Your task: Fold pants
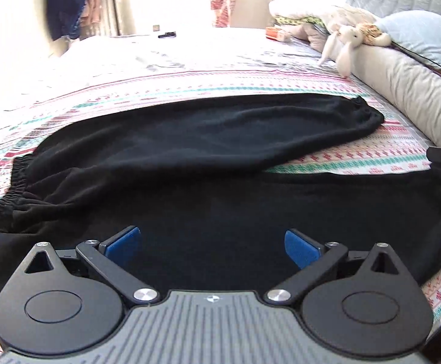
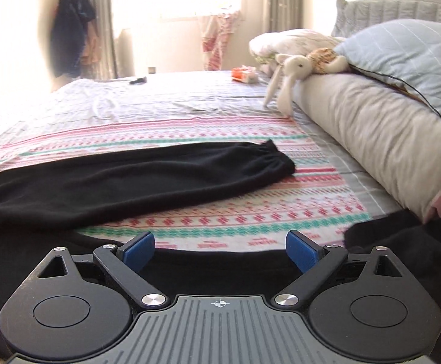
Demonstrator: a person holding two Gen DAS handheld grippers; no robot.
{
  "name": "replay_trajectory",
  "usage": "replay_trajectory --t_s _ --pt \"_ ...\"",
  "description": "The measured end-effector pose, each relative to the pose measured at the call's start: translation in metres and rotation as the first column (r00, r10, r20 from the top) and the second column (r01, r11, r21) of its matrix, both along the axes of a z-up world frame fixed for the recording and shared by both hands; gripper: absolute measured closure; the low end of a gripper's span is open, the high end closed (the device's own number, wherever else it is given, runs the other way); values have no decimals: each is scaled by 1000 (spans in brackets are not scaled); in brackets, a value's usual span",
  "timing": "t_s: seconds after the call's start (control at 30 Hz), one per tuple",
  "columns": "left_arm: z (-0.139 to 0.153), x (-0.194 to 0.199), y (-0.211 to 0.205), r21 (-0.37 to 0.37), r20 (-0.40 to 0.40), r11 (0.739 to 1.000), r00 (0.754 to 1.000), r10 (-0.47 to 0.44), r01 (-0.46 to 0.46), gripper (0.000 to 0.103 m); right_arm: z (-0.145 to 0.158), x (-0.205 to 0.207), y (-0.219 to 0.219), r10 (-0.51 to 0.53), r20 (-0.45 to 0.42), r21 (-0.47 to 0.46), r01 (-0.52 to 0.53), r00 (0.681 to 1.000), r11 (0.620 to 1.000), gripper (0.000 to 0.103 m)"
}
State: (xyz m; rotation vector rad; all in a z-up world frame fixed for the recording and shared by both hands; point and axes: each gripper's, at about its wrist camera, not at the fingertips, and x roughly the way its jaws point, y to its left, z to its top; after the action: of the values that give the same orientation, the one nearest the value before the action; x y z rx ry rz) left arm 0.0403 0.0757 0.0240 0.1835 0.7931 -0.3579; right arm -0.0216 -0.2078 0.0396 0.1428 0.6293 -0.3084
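Both jaws wide, empty; black pants [image 1: 208, 139] spread on bedspread [image 2: 220, 139]; pillows [image 2: 372, 139], plush rabbit [image 2: 287, 75] beyond.

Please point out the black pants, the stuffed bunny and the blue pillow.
black pants [image 1: 208, 133]: left wrist view, middle of far leg.
stuffed bunny [image 2: 294, 66]: right wrist view, its head.
blue pillow [image 2: 408, 60]: right wrist view, its face.

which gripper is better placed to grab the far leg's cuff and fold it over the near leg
Right, probably. In its view the far cuff lies just ahead of the open right gripper. The open left gripper hovers nearer the waistband.
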Motion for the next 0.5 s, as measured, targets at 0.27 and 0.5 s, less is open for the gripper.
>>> replay_trajectory --t_s 0.27,0.5 --pt "-23 35 40 43 -1 973 974 227 -227 0 -2 80 84 286 -8 5 -286 958 958 4" --pt "-16 68 90 -25 -25 933 934 358 -358 0 -20 161 161 467 -48 54 -465 883 884 3"
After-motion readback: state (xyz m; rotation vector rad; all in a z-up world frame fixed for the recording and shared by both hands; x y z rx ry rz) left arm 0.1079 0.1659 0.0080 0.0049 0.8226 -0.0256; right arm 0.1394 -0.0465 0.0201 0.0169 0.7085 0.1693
